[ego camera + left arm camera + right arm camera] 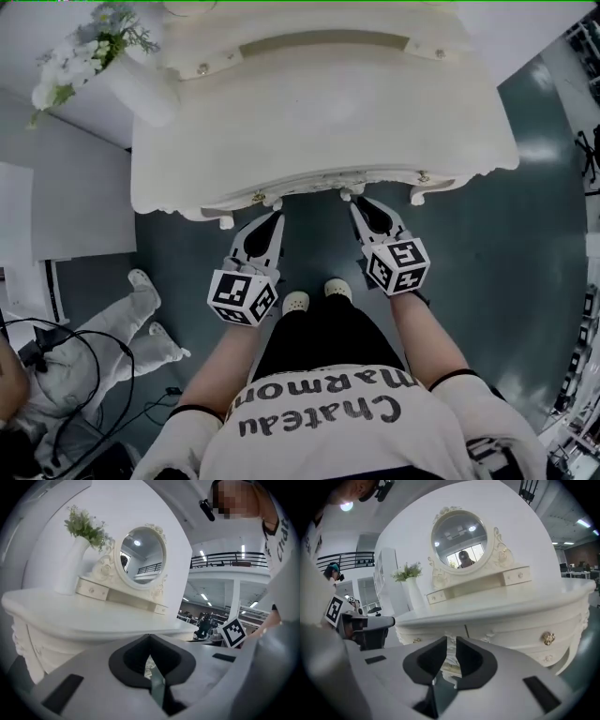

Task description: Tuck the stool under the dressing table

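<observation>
The left tongs (pixel 277 217) are together, the right tongs (pixel 355 201) a slit apart, and both are empty. Just beside the worktop's (pixel 319 122) front edge, they could knock it.

White desk (pixel 319 122) on a dark floor (pixel 511 281).
Its top carries a vase (pixel 141 89) of flowers at left and a round mirror (pixel 459 538).
</observation>
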A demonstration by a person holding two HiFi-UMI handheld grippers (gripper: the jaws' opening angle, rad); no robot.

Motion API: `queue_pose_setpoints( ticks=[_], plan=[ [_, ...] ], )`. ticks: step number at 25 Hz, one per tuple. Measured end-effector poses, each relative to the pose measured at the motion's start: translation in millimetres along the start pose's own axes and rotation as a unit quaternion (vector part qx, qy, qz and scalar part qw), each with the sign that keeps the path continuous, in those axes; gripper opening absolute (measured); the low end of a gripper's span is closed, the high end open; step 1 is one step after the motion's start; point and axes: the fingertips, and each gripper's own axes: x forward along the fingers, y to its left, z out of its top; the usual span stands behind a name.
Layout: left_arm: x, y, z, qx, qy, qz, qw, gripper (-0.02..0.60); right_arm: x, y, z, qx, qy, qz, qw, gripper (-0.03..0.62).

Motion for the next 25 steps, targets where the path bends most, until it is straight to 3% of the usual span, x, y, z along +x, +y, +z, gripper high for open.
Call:
queue_pose_setpoints(
  ticks=[9,16,22,25],
  plan=[
    [-30.4,-3.5,130.0,0.020,-0.071,0.016,0.9972,0.023,-15.8,55.2,133.6,-0.036,-0.069,0.021,0.997,0.064],
    [-57.7,-31.0,206.9,0.044,-0.143,0.019,0.9886,0.023,-52.5,80.7,215.5,-0.072,-0.128,0.034,0.989,0.063],
    [-70.9,-56.6,250.7,0.064,-0.146,-0.001,0.9872,0.023,-85.0,103.1,267.6,-0.085,-0.154,0.059,0.983,0.057],
    [-78.1,-71.2,265.6,0.072,-0.152,-0.019,0.9857,0.023,-100.4,114.1,287.6,-0.062,-0.160,0.078,0.982,0.051]
  ],
)
